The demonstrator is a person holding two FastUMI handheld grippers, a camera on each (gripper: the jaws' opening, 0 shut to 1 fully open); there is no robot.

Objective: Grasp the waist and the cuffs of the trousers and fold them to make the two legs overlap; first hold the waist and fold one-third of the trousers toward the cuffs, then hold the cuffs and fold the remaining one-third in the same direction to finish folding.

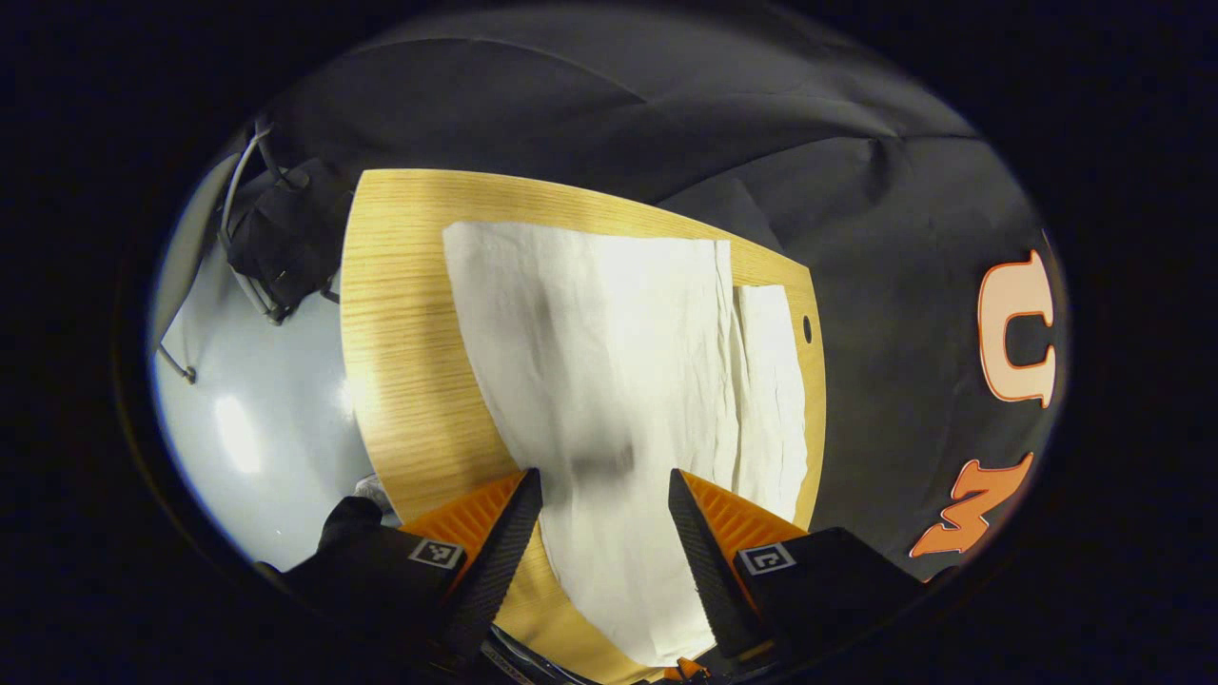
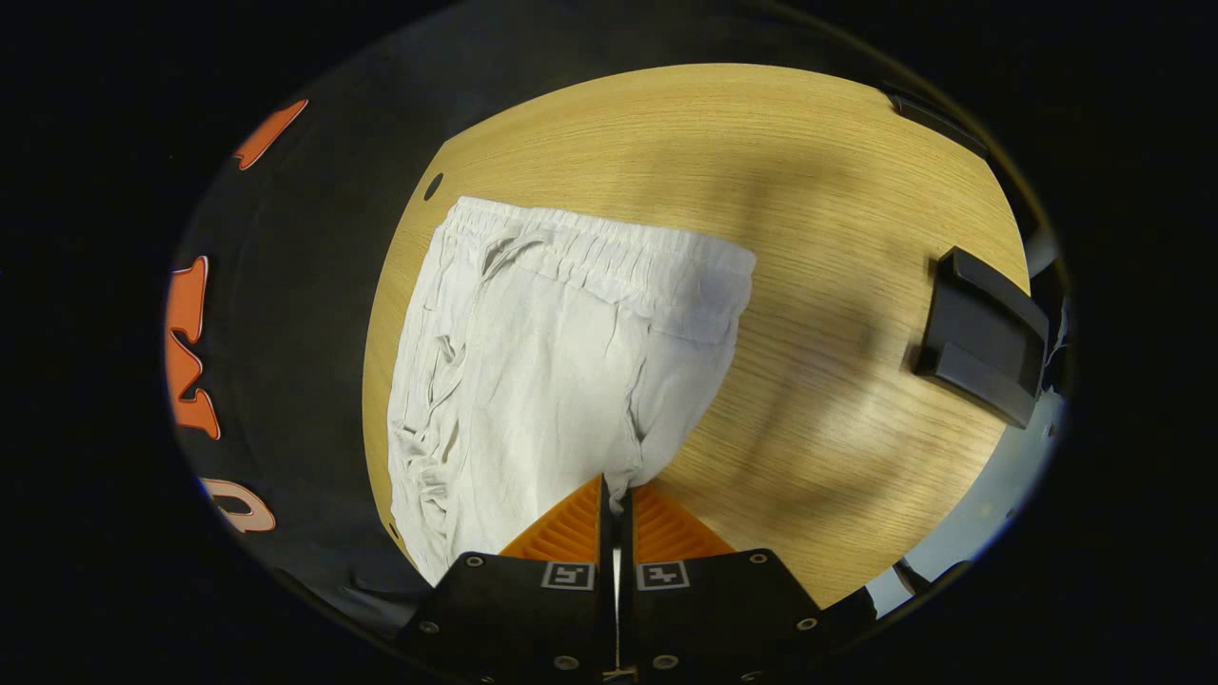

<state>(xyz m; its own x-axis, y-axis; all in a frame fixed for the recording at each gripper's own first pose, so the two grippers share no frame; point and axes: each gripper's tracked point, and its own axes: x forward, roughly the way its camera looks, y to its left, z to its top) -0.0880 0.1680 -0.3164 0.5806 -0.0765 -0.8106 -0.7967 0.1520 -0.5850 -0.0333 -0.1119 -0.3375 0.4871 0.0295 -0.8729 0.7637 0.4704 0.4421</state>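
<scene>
White trousers lie flat on a wooden table, their legs running away from my left gripper toward the far edge. One leg mostly covers the other, which peeks out along the right side. The left gripper is open and hangs over the near part of the cloth. In the right gripper view the trousers show their elastic waistband at the far end. My right gripper is shut, and a fold of the trousers' edge near the crotch runs in between its fingertips.
A black block-shaped object stands on the table to the right of the trousers. A small round hole sits near the table's edge by the black cloth wall. Grey floor and a black stand with cables lie beyond the left edge.
</scene>
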